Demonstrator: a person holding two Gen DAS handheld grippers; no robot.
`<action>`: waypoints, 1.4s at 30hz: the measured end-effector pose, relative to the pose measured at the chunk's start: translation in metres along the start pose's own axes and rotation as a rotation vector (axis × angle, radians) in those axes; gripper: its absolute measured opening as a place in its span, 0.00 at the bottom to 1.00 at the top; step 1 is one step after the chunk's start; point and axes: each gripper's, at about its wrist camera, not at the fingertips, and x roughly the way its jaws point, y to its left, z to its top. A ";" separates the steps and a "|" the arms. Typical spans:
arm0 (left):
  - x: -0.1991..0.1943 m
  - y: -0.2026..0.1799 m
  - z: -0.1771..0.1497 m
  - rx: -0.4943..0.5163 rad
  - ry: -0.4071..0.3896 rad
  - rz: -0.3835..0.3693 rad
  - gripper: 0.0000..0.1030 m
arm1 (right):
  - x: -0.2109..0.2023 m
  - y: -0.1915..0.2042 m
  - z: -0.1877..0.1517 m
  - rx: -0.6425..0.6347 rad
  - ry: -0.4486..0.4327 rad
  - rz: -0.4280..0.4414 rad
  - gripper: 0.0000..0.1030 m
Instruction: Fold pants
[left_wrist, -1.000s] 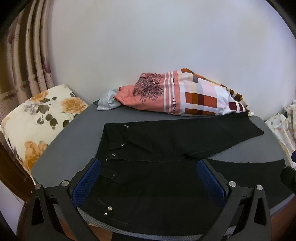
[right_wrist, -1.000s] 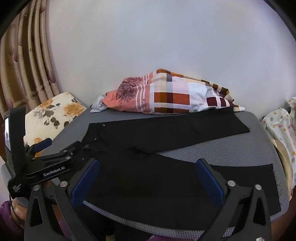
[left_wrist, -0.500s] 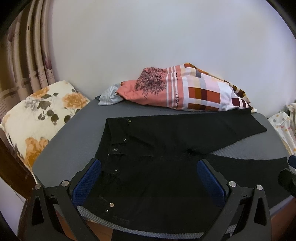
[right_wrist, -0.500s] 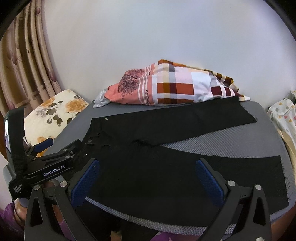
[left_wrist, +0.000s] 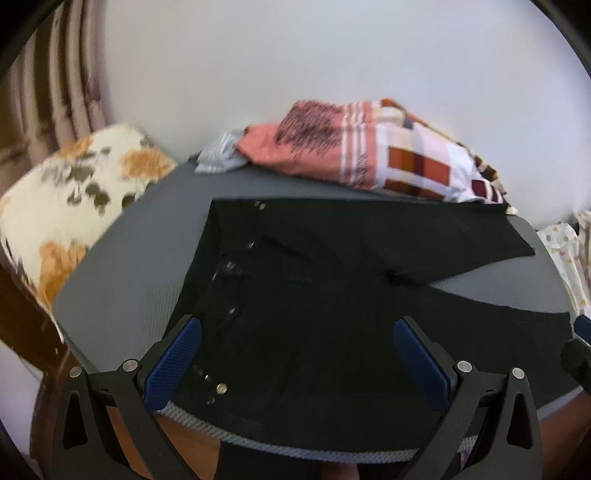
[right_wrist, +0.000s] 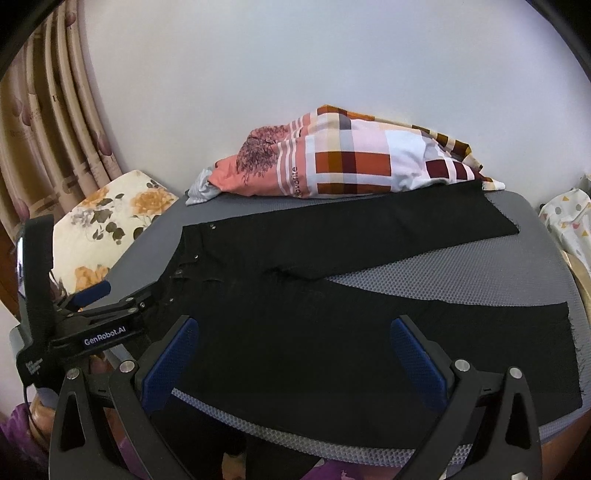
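Grippers (left_wrist: 295, 354) (right_wrist: 291, 354) hovering over pants (right_wrist: 295, 314), jaws spread

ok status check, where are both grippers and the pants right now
Left gripper open, over the waistband end. Right gripper open, over the near leg. Black pants flat, legs splayed, unfolded. Patterned bedding touching far leg hem.

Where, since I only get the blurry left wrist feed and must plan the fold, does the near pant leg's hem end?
Observer: In the right wrist view the near leg's hem lies flat on the grey mat, just short of its right edge.
Operator: And my left gripper, seen from outside?
Observer: The left gripper is open at the waistband end of the black pants; whether it touches them is unclear.
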 end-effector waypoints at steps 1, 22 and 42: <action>0.003 0.005 0.000 -0.013 0.009 -0.010 1.00 | 0.002 -0.001 0.000 0.003 0.004 0.003 1.00; 0.170 0.164 0.109 -0.034 0.095 -0.057 0.79 | 0.065 -0.021 -0.004 0.083 0.160 0.007 1.00; 0.300 0.160 0.151 0.138 0.246 -0.345 0.73 | 0.112 -0.019 -0.007 0.054 0.268 -0.046 1.00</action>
